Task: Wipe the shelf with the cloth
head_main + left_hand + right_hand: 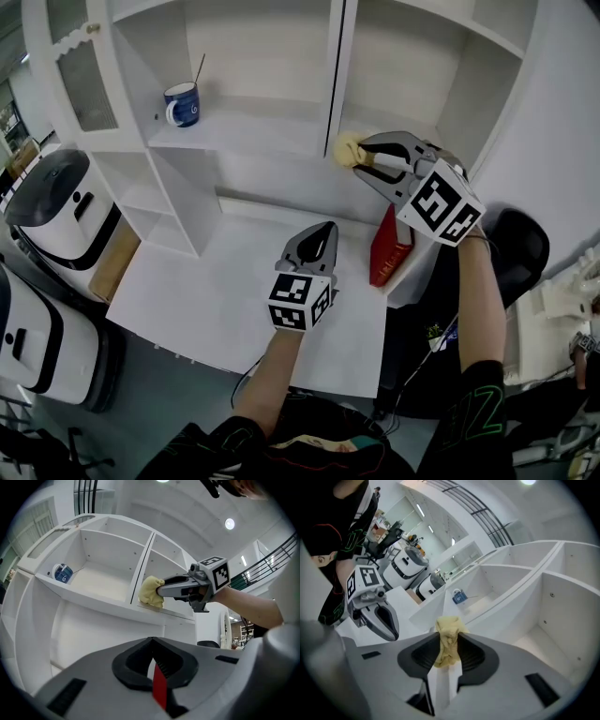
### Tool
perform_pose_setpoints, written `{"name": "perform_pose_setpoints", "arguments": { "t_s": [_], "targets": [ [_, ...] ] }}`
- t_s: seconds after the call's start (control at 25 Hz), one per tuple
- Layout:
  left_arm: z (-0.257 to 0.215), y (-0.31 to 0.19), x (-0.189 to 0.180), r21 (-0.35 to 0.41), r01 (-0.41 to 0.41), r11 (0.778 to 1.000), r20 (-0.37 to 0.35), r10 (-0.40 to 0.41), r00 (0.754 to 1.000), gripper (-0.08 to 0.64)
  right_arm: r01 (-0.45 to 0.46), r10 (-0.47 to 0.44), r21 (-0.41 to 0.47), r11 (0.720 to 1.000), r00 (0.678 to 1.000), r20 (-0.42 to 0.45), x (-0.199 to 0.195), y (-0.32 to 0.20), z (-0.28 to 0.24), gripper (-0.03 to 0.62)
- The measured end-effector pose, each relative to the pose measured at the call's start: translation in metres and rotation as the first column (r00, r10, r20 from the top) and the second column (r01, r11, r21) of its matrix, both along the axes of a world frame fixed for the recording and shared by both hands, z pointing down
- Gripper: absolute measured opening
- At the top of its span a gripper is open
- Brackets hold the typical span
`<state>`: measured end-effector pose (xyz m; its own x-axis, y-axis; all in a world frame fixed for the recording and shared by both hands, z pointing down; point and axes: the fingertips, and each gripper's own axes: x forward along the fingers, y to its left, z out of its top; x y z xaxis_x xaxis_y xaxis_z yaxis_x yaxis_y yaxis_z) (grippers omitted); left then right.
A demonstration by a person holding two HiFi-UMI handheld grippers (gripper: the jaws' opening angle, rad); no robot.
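Pinching a crumpled yellow cloth (347,148) between its clamped jaws, the right gripper (361,156) holds it against the front lip of the white shelf (253,133). The cloth sits just right of the upright divider, around 1 o'clock in the head view. The left gripper (327,231) hangs over the white desk (206,305) near the middle of that view, jaws together with nothing in them, pointing toward 12 o'clock. A blue mug (183,104) with a thin stick in it stands in the shelf's left compartment, at 10 o'clock. A red book (387,249) stands on the desk's right edge, directly below the right gripper.
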<state>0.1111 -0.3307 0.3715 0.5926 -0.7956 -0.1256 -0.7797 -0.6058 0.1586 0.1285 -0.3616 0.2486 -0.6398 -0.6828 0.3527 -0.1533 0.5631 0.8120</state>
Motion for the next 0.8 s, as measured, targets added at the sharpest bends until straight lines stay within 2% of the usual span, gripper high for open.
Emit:
{"name": "perform_pose_setpoints", "arguments": {
  "t_s": [0.08,0.24,0.36,0.44,0.6,0.8],
  "targets": [
    [0.005,0.0,-0.005,-0.012,0.011,1.0,-0.004,-0.011,1.0,-0.006,0.029,-0.029,0.004,1.0,0.994,0.105,-0.001,0.014,0.0,0.121],
    [0.015,0.002,-0.015,-0.035,0.03,0.999,-0.001,-0.03,1.0,-0.006,0.017,-0.025,0.033,0.999,0.959,0.281,0.009,0.041,0.007,0.124],
    [0.022,0.001,-0.022,-0.043,0.051,0.998,0.011,-0.05,0.999,-0.006,0.001,-0.002,0.003,1.0,0.879,0.477,0.02,0.053,0.014,0.124],
    [0.024,0.001,-0.028,-0.034,0.075,0.997,0.018,-0.074,0.997,-0.006,-0.019,0.025,-0.018,1.0,0.823,0.567,0.029,0.056,0.022,0.124],
    [0.032,0.002,-0.032,-0.025,0.101,0.995,0.045,-0.1,0.994,-0.006,-0.076,0.119,-0.092,0.993,0.718,0.685,0.047,0.061,0.051,0.126],
    [0.043,0.003,-0.03,-0.022,0.109,0.994,0.085,-0.107,0.991,-0.006,-0.167,0.263,-0.203,0.965,0.594,0.76,0.077,0.066,0.095,0.126]
  ]
}}
